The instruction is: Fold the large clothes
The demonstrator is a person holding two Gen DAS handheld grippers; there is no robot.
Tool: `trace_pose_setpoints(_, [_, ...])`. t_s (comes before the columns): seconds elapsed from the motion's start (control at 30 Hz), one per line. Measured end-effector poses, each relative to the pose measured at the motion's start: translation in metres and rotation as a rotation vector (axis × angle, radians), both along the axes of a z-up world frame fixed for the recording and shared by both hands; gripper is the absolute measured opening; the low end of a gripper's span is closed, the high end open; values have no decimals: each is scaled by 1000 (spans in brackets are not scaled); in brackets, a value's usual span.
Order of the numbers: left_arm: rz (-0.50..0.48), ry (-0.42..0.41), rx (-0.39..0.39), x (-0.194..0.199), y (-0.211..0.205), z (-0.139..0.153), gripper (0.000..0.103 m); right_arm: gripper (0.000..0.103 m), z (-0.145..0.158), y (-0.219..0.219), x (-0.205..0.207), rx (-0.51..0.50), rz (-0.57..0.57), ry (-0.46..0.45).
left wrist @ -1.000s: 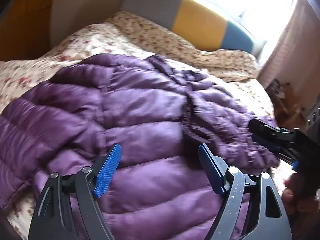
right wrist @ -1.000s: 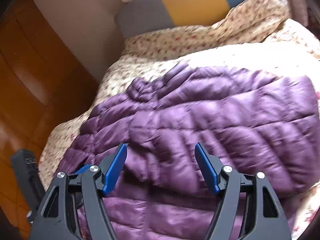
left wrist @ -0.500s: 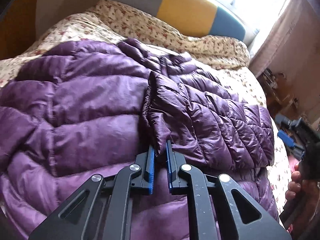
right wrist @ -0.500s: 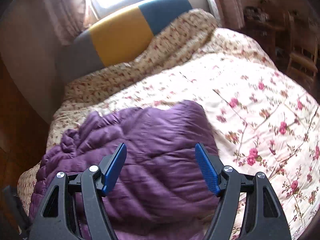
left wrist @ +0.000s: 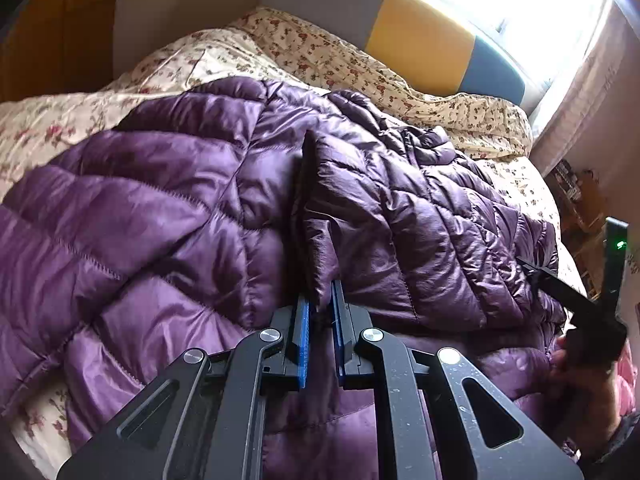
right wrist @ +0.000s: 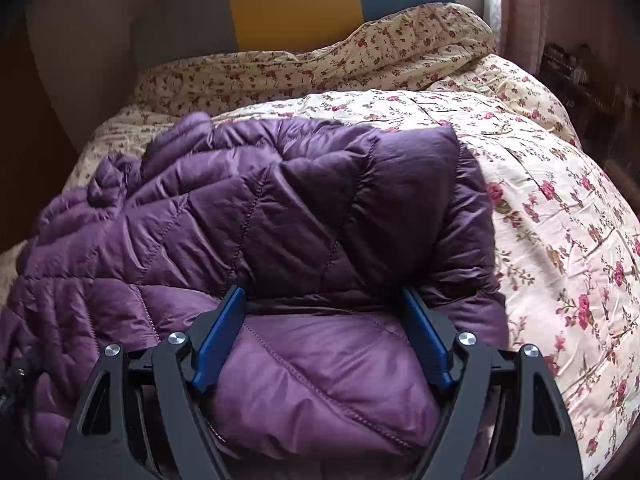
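A large purple quilted down jacket lies spread on a bed. Its right part is folded over toward the middle, darker side up. My left gripper is shut on the edge of that folded flap. The jacket also fills the right wrist view. My right gripper is open, its blue pads straddling a bulge of the jacket just below the folded layer's edge. The right gripper and the hand holding it show in the left wrist view at the right edge.
The bed has a floral quilt with bare room to the jacket's right. A grey, yellow and blue headboard stands behind a rumpled floral duvet. A wooden wardrobe is at the left; cluttered furniture at the right.
My left gripper closed on the jacket's flap edge and holds it folded across the middle. My right gripper swung back and came down low over the jacket, still open.
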State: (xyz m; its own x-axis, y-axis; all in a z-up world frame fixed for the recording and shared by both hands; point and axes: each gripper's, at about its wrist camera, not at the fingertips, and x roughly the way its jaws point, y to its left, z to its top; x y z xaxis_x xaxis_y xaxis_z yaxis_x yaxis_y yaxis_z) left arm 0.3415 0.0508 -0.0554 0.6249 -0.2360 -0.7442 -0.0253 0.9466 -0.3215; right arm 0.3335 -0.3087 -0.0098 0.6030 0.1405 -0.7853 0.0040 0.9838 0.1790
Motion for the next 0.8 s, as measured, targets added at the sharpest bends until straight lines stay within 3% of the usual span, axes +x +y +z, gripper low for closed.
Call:
trace_pose_setpoints(0.13, [26, -7, 2, -3, -2, 3, 13, 79, -12, 13, 0, -86, 3, -13])
trace_pose_setpoints(0.17, [49, -23, 31, -8, -2, 9, 23, 79, -13, 13, 0, -86, 3, -15])
trace_pose_setpoints(0.2, [68, -37, 49, -12, -3, 13, 44, 79, -13, 12, 0, -79, 2, -17])
trace_pose_setpoints(0.27, [126, -117, 63, -27, -1, 30, 71, 79, -15, 12, 0, -82, 2, -19])
trace_pose_setpoints(0.33, [132, -160, 56, -34, -2, 41, 71, 79, -14, 12, -1, -79, 1, -23])
trace_pose_setpoints(0.4, [92, -157, 35, -29, -10, 49, 71, 79, -13, 13, -1, -88, 0, -24])
trace_pose_setpoints(0.53, [-13, -148, 64, -8, -42, 53, 71, 79, -12, 14, -1, -98, 0, -25])
trace_pose_setpoints(0.63, [-35, -103, 91, 15, -59, 39, 71, 79, -11, 13, -2, -96, 0, -28])
trace_pose_setpoints(0.73, [-22, -20, 118, 33, -60, 9, 71, 79, -11, 14, -2, -100, 0, -27])
trace_pose_setpoints(0.8, [-31, -9, 111, 36, -56, -9, 71, 79, -11, 15, -2, -100, 1, -30])
